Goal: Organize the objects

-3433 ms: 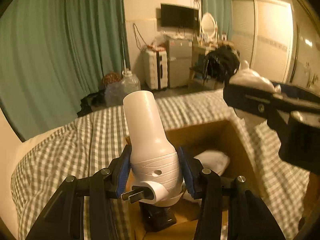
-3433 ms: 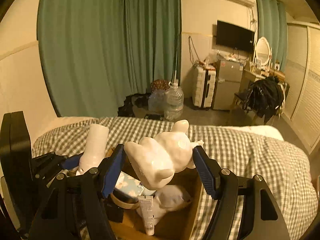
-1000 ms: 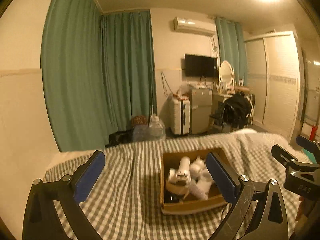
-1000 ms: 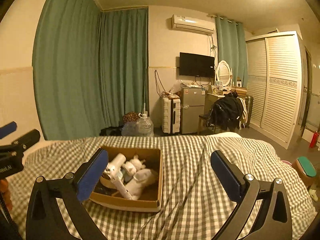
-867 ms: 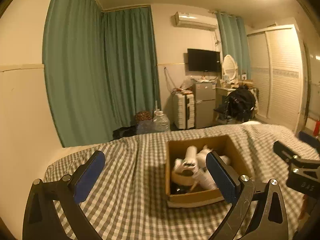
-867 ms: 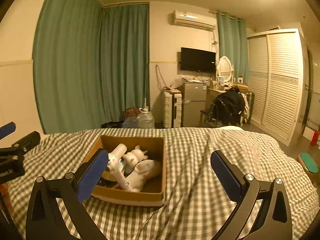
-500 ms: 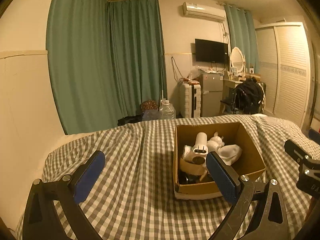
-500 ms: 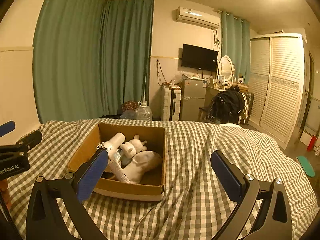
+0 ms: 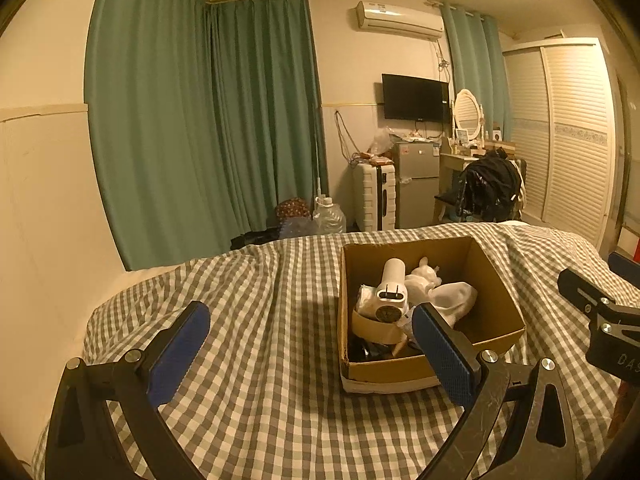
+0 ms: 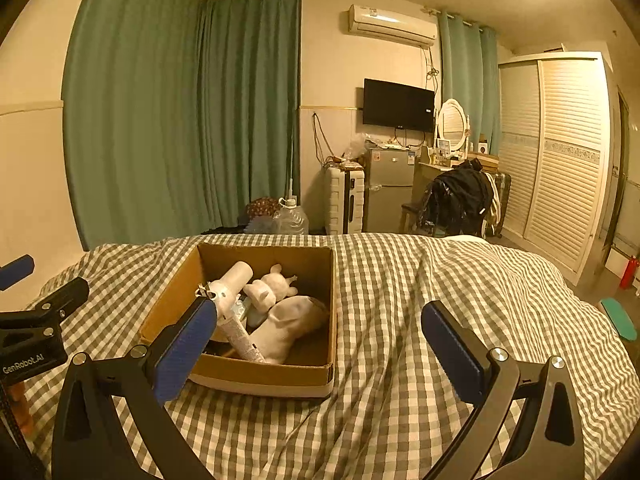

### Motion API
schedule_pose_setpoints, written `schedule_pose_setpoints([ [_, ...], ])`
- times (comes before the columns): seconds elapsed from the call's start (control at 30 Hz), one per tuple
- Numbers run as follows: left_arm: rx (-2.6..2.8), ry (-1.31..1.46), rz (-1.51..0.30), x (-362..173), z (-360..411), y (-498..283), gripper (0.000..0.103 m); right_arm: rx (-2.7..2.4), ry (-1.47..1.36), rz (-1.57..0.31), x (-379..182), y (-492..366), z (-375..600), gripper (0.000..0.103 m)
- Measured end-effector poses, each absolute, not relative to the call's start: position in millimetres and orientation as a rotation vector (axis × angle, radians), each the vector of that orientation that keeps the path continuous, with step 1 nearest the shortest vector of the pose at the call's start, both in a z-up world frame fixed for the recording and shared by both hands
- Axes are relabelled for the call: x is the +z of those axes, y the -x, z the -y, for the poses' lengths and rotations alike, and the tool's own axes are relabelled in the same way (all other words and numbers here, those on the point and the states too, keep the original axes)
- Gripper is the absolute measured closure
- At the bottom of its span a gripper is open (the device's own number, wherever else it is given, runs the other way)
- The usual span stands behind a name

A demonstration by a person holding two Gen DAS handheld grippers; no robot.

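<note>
Left wrist view: the left claw (image 9: 308, 354) hung spread apart and empty above the bed (image 9: 260, 320); the box (image 9: 496, 300), at two o'clock, held a dryer (image 9: 386, 294), toy (image 9: 424, 278) and sock (image 9: 456, 298). Right wrist view: the right claw (image 10: 320, 350) gaped empty too, box (image 10: 276, 376) at ten o'clock.

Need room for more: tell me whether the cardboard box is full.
Not full: the cardboard box holds items low, its inner walls bare above them.

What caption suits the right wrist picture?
Open right gripper above a checked bedspread, beside a cardboard box of white toiletries.
</note>
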State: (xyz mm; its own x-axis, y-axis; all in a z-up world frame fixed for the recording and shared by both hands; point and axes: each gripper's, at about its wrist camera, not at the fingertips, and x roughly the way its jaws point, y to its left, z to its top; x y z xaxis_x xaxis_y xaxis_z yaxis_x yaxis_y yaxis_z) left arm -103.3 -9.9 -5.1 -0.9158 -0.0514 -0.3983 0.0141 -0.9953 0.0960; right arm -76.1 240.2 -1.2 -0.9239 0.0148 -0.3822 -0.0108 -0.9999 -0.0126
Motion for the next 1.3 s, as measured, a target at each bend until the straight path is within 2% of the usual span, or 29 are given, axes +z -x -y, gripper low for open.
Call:
schedule_pose_setpoints([
  [1.3, -3.037, -0.677, 0.116, -7.8, 10.9, 105.2, 0.0, 3.063, 0.639, 0.018, -5.5, 76.5, -234.7, 0.0],
])
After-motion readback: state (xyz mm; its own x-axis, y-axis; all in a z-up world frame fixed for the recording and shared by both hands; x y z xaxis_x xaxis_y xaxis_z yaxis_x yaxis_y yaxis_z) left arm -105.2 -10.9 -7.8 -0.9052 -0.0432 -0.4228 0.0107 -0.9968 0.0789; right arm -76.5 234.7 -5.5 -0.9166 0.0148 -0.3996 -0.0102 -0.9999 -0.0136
